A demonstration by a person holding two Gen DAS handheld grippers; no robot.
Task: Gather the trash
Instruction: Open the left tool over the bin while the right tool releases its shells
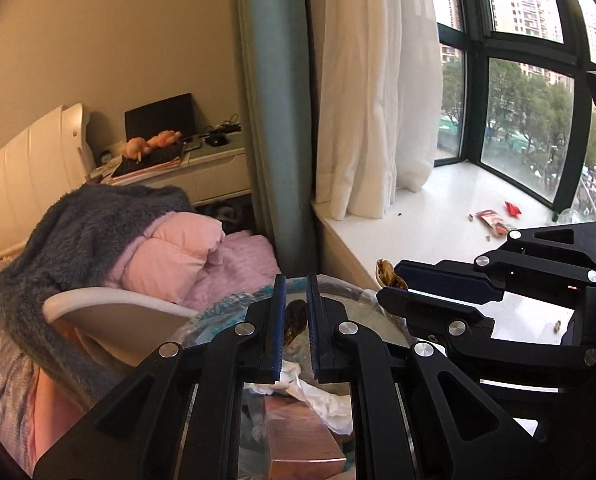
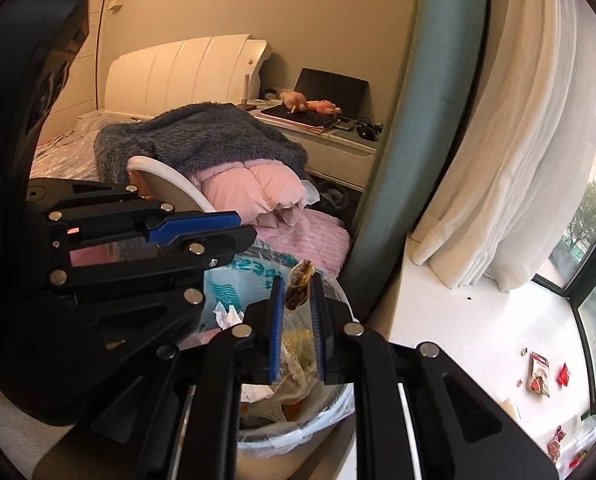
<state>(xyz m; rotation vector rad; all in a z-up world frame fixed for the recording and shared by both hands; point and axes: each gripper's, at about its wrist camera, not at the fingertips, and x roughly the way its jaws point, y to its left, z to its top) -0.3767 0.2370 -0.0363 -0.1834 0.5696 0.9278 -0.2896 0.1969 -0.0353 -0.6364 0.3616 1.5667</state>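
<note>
Where the blue pads of the left gripper (image 1: 295,322) nearly meet, they pinch a small brown scrap (image 1: 293,318), dark and glossy, possibly a nutshell or peel; its exact nature cannot be told. The right gripper (image 2: 298,300) stands likewise almost closed, its pads clamped on a second brown scrap (image 2: 298,290) of similar kind, whose pale upper end projects above the fingertips.

Both grippers hang over the open trash bin (image 2: 298,436), a pale round bin lined with a clear plastic bag (image 2: 233,284) bearing teal print. Inside lie crumpled white tissue (image 2: 227,314), clear wrapping, yellowish food waste and, in the left wrist view, a copper-coloured box (image 1: 302,440). In that same view the right gripper enters from the right with its scrap at the tip, near the bin's rim.

Beyond the bin to the right runs a white windowsill (image 1: 430,216). Further trash remains on it, well apart from both grippers: a red-and-white packet (image 1: 494,220), a red wrapper (image 1: 513,209) and small brown bits scattered near them. A white sheer curtain (image 1: 378,100) and a teal curtain (image 1: 275,120) hang at the sill's near end.

To the left stand a white chair back, a grey fleece blanket (image 1: 85,224) over pink bedding, and a bedside table carrying a laptop (image 1: 159,118).
</note>
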